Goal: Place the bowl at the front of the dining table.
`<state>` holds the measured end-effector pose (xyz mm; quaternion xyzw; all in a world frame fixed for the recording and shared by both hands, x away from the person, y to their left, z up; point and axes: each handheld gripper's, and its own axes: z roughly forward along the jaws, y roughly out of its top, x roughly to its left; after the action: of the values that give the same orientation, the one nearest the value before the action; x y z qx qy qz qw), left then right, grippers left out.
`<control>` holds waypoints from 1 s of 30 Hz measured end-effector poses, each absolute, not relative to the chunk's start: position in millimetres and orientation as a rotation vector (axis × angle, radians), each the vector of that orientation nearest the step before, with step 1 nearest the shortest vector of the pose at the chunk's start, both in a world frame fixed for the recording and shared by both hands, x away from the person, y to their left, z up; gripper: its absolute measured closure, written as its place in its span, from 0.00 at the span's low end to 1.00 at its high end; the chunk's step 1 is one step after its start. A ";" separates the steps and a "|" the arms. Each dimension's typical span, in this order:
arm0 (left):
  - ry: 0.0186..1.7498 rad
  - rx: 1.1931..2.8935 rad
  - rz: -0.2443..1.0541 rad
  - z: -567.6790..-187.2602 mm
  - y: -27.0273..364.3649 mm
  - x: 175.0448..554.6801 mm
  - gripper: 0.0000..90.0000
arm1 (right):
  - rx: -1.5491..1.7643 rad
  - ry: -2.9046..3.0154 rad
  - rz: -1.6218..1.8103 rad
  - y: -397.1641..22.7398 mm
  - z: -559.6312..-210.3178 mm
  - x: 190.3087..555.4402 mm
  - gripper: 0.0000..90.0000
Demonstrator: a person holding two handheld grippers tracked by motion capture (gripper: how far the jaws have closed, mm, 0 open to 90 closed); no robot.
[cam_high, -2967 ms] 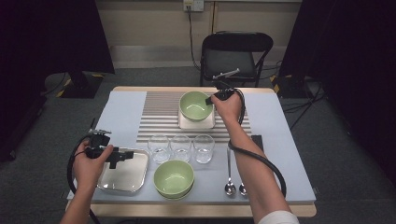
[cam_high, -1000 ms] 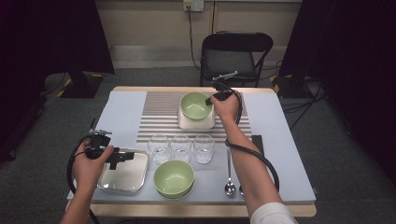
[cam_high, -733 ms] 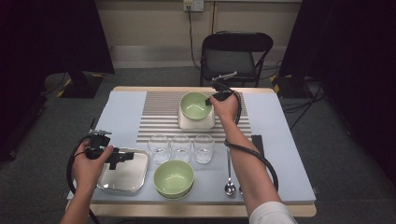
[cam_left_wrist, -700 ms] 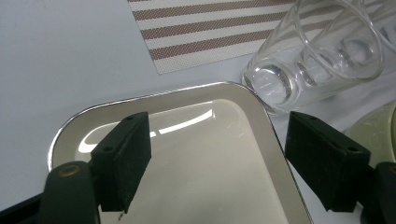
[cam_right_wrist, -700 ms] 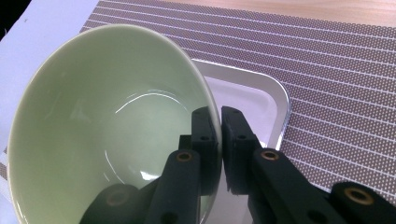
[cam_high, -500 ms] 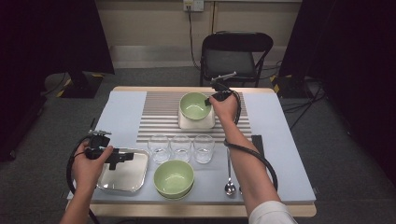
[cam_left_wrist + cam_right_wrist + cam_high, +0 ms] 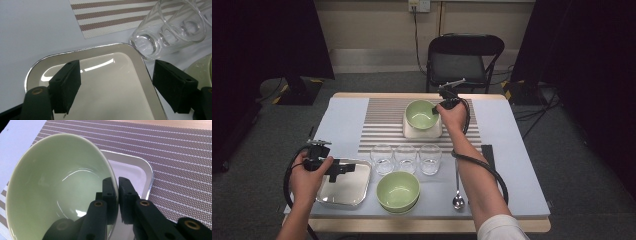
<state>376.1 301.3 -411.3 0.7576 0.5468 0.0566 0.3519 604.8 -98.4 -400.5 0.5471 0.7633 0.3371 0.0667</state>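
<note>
My right gripper (image 7: 117,192): jaws pinch green bowl (image 7: 57,185) rim over white tray (image 7: 135,170) | my left gripper (image 7: 116,82): jaws wide, holding nothing, above steel tray (image 7: 105,95)

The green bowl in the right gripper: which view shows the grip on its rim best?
The right gripper view. There the right gripper has its fingers pinching the rim of the green bowl, one inside and one outside, above a white tray. The high view shows the bowl small, the grip hidden by the hand. The left gripper view faces a metal tray.
</note>
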 end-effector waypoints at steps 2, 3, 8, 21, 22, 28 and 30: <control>1.414 1.963 0.149 -411.3 301.0 376.1 0.26 | 1.650 2.300 1.013 -98.6 -401.3 605.0 0.94; 1.414 1.962 0.152 -410.9 300.8 375.9 0.26 | 1.647 2.300 1.013 -98.7 -401.7 605.2 0.94; 1.412 1.960 0.148 -411.1 299.9 375.9 0.26 | 1.654 2.294 1.011 -98.9 -403.8 606.1 0.94; 1.415 1.962 0.149 -411.5 299.4 375.6 0.26 | 1.670 2.287 0.997 -99.8 -406.5 608.7 0.94; 1.417 1.961 0.149 -411.5 299.3 375.5 0.26 | 1.668 2.286 0.994 -100.2 -407.1 608.9 0.94; 1.416 1.964 0.157 -411.0 299.5 375.1 0.26 | 1.664 2.282 0.982 -99.5 -409.8 609.9 0.94; 1.414 1.965 0.158 -410.8 299.5 375.1 0.26 | 1.666 2.278 0.977 -98.8 -410.2 609.9 0.94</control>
<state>375.1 299.5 -410.8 0.7587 0.5461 0.0609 0.3500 609.9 -98.8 -410.2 0.5561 0.7605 0.3263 0.0776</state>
